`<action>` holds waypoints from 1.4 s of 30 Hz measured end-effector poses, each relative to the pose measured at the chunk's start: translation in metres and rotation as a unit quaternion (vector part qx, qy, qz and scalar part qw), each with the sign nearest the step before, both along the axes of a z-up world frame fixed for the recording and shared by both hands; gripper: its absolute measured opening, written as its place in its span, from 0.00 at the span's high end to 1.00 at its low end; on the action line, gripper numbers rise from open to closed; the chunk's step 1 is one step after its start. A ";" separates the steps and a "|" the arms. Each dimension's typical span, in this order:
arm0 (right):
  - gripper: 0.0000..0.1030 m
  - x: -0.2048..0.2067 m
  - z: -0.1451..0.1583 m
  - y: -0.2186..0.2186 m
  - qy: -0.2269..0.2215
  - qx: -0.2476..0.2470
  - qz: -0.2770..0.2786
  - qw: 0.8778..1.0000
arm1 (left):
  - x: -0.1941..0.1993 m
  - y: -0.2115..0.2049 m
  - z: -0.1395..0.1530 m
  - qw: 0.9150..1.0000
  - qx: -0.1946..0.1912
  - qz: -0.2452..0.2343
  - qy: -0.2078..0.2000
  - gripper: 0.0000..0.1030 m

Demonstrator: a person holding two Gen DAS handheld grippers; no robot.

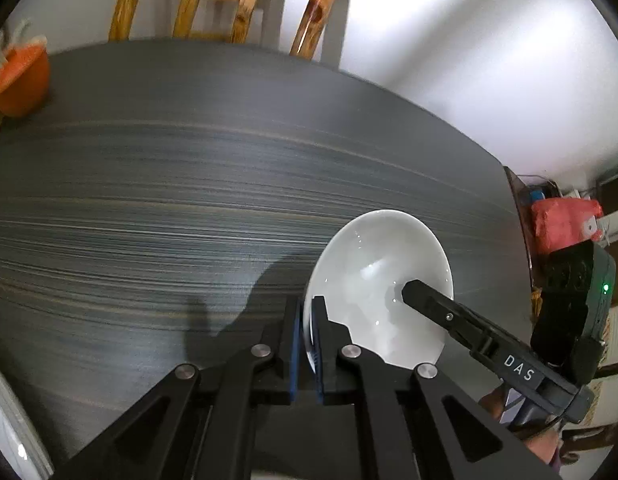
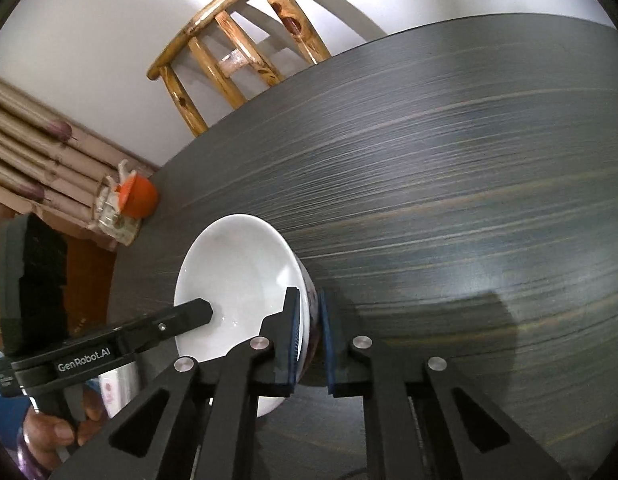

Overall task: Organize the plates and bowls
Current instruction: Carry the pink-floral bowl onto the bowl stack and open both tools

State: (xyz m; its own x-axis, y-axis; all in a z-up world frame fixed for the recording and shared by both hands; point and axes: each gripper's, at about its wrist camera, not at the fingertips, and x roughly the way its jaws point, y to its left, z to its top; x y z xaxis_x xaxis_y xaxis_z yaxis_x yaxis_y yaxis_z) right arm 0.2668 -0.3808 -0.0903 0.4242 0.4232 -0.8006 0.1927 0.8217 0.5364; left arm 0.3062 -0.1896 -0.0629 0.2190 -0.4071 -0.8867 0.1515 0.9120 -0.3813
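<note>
I have the left gripper (image 1: 308, 336) and right gripper (image 2: 309, 336) clenched on opposite rims of the white bowl (image 1: 379, 284), probably sharing its weight evenly for a lift.

You have a plain glossy white bowl (image 1: 383, 280) in front of you, its outer wall showing a dark reddish-purple mark in the right wrist view. Your desk (image 1: 189, 200) is dark grey, streaked with fine lines of blue-grey and tan running along its length. Your left claw (image 1: 308, 344) and right claw (image 2: 309, 340) are matt black with dark blue ribbed pads and silver pivot pins; white lettering sits on their sides. The orange cup (image 2: 139, 199) stands at the desk's far edge. The chair (image 2: 237, 60) is honey-yellow varnished wood with reddish-brown knots, against a white wall (image 1: 469, 60).
</note>
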 end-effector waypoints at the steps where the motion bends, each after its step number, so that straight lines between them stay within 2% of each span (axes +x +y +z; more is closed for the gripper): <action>1: 0.89 -0.005 0.006 0.000 -0.003 0.009 -0.005 1.000 | -0.005 0.002 0.006 1.000 -0.001 0.000 -0.003 0.95; 9: 0.89 -0.044 0.054 0.021 -0.030 0.029 0.007 0.999 | -0.064 0.039 0.050 1.000 -0.008 0.007 -0.025 0.95; 16: 0.87 -0.089 0.075 0.063 -0.027 0.041 0.032 0.998 | -0.120 0.074 0.055 0.999 0.009 0.018 -0.031 0.95; 24: 0.87 -0.126 0.065 0.111 -0.006 0.036 0.062 0.997 | -0.166 0.104 0.030 0.998 0.042 0.025 -0.029 0.95; 31: 0.87 -0.140 0.047 0.131 0.017 0.016 0.071 0.997 | -0.176 0.112 0.017 0.998 0.050 0.031 -0.035 0.95; 35: 0.88 -0.142 0.046 0.137 0.019 -0.002 0.074 0.997 | -0.174 0.114 0.014 0.998 0.045 0.033 -0.036 0.95; 42: 0.88 -0.138 0.044 0.142 0.023 -0.018 0.072 0.997 | -0.180 0.105 0.016 0.996 0.065 0.017 -0.055 0.95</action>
State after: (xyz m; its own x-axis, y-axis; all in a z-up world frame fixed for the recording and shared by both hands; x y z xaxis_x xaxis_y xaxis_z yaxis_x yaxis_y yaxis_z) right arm 0.1291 -0.2390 -0.0464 0.3239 0.4475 -0.8336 0.0943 0.8614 0.4991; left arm 0.1261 -0.0847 -0.0471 0.3294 -0.2814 -0.9013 0.1548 0.9577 -0.2425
